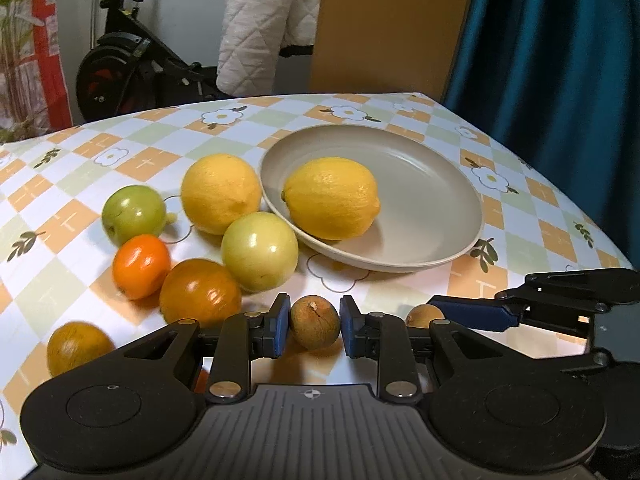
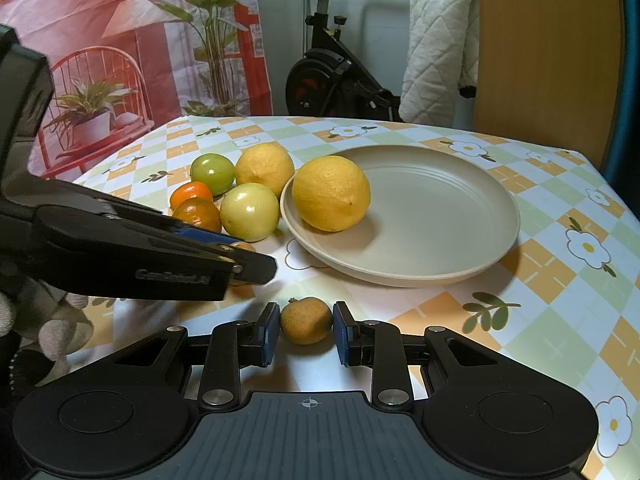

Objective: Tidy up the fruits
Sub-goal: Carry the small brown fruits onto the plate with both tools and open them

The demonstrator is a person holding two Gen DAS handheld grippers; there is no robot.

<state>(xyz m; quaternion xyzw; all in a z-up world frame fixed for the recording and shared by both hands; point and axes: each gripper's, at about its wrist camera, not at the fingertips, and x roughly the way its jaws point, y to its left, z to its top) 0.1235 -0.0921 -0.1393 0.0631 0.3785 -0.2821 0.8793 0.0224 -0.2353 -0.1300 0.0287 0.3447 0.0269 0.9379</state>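
The beige plate (image 1: 448, 240) on the table holds one big yellow lemon (image 1: 331, 198). Near its front rim, each gripper is clenched on a small round brown fruit: the left gripper (image 1: 315, 328) on a dull, rough-skinned one (image 1: 315, 327), the right gripper (image 2: 306, 328) on a paler one (image 2: 306, 320).

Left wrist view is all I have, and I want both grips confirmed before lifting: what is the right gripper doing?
Observer: The right gripper has its jaws shut on a small tan fruit.
Operator: What lies between it and the plate?
Observer: Only bare tablecloth, up to the plate at its near rim.
Operator: Anything at that view's left?
Observer: A gloved hand, below the left gripper.
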